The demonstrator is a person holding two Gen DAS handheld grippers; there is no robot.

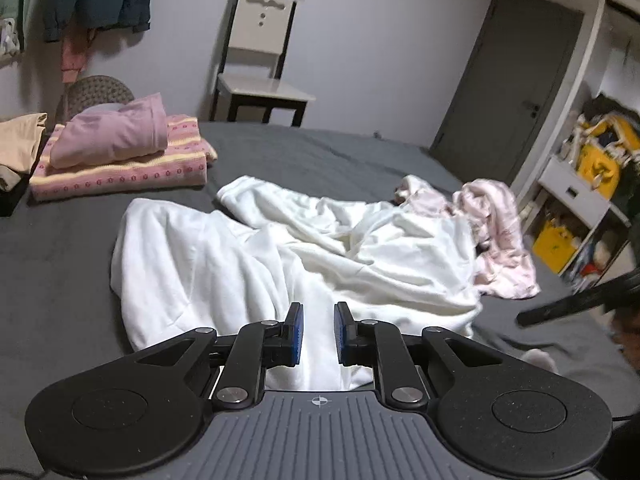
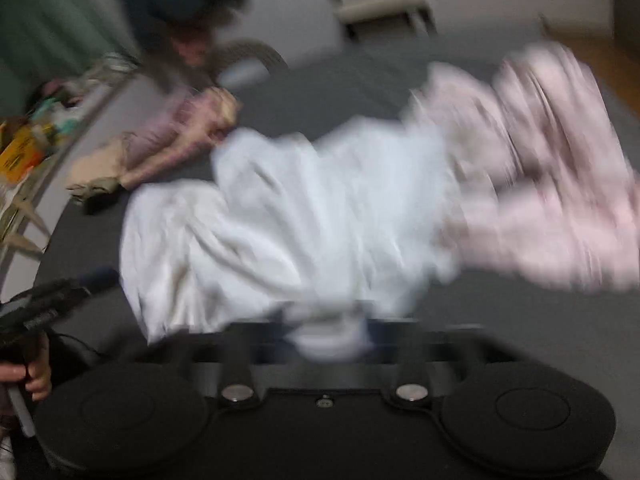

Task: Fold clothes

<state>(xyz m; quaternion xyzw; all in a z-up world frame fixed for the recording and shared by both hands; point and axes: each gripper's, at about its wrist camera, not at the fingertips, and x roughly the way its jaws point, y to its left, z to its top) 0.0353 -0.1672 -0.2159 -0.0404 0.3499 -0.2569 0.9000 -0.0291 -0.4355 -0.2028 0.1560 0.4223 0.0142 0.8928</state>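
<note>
1. My left gripper (image 1: 318, 330) stands spread over the white garment's (image 1: 280, 256) near hem, nothing pinched.
2. My right gripper (image 2: 332, 340) is blurred; I cannot tell its grip.
3. The garment runs away from the left gripper across the bed (image 1: 60, 280), pink garment (image 1: 496, 232) beyond-right.

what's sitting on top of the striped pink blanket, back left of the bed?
A folded mauve garment lies on the folded striped pink blanket. Whatever is beneath the blanket, apart from the grey bed, is covered.
</note>
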